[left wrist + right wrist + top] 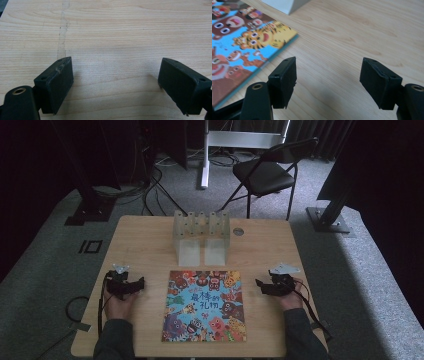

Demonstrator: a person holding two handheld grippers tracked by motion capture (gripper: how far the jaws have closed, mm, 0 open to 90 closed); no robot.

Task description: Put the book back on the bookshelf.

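Behind wooden table (pixel 145 235), black chair (pixel 267 172), grey carpet (pixel 45 265).

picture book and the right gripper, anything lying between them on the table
Nothing: in the high view only bare wooden table separates the picture book from the right gripper, whose open jaws hold nothing.

The picture book (pixel 205 306) lying flat near the front edge of the table (pixel 145 235), midway between its left and right edges, carries the one readable text. Its title stands in the middle of the cover in dark Chinese characters on the blue ground: "最棒的" in an upper row and "礼物" below it. A smaller line of print sits just above the title, toward the cover's left edge, too small to read.
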